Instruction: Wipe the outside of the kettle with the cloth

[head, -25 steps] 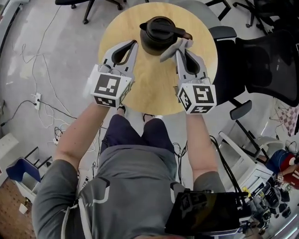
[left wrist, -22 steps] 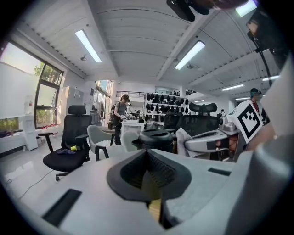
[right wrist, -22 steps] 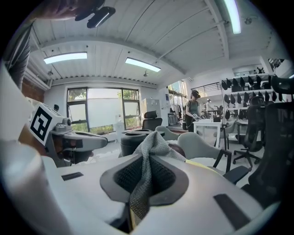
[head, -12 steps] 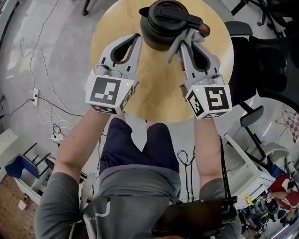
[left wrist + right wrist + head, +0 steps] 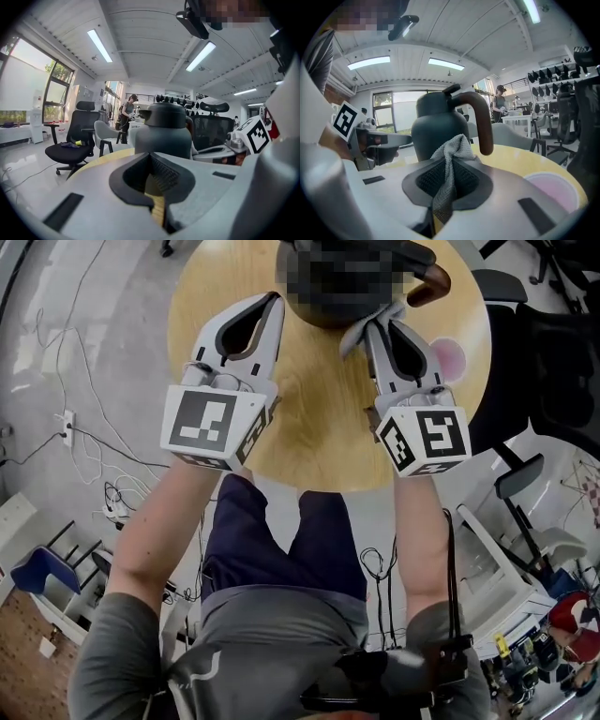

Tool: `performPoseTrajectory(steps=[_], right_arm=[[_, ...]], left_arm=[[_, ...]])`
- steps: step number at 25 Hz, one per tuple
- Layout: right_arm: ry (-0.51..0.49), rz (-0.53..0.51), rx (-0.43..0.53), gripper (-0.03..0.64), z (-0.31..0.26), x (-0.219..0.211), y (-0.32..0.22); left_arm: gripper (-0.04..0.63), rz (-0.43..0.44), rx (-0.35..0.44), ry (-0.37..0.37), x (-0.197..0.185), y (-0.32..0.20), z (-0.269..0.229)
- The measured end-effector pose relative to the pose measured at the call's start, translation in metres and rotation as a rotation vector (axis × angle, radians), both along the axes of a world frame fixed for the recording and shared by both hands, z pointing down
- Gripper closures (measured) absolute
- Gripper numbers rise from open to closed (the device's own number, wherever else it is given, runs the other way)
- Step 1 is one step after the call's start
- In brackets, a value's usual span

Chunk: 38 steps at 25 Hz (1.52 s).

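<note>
**Cloth Pressed to the Kettle's Side**

The dark kettle [image 5: 438,131] is standing at the far edge of the round wooden desk [image 5: 309,418]. The grey cloth [image 5: 451,154] is bunching against its lower wall. The right gripper view is showing the right gripper [image 5: 373,326] pinching that cloth. The left gripper view is showing the left gripper [image 5: 274,302] with jaws together on nothing. In the head view it is sitting just beside the kettle, and both forearms are reaching forward, roughly parallel. A pink disc [image 5: 450,357] is lying to the right.

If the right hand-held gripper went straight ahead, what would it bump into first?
Probably the kettle: the right hand-held gripper, shut on the cloth, points at its dark body. The cloth's bunched tip would likely touch first.
</note>
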State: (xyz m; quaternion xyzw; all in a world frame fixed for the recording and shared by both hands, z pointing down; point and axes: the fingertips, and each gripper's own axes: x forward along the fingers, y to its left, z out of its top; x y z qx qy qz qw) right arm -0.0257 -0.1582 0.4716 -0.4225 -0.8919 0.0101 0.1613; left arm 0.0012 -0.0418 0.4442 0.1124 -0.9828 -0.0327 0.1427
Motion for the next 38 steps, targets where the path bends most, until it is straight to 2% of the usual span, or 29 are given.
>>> performPoseTrajectory(steps=[4, 8, 15, 21, 25, 30, 38], right_arm=[[0.044, 0.033, -0.002, 0.561, 0.028, -0.003, -0.002], [0.015, 0.045, 0.028, 0.563, 0.036, -0.005, -0.001], [0.006, 0.032, 0.179, 0.563, 0.048, -0.001, 0.002], [0.058, 0.029, 0.246, 0.561, 0.058, 0.000, 0.003], [0.057, 0.079, 0.198, 0.561, 0.041, 0.005, -0.006], [0.000, 0.129, 0.120, 0.561, -0.015, 0.015, -0.012], [-0.115, 0.134, 0.034, 0.561, -0.095, 0.022, 0.019]], left_arm=[[0.588, 0.014, -0.027, 0.001, 0.001, 0.000, 0.008], [0.588, 0.003, -0.031, 0.018, 0.002, 0.004, 0.021], [0.588, 0.007, -0.020, 0.045, 0.010, 0.004, 0.035], [0.588, 0.018, -0.022, 0.051, 0.014, 0.003, 0.034], [0.588, 0.032, -0.024, 0.049, 0.015, 0.003, 0.025], [0.588, 0.056, -0.022, 0.040, 0.020, 0.001, 0.003], [0.588, 0.120, -0.010, -0.017, 0.019, 0.002, -0.041]])
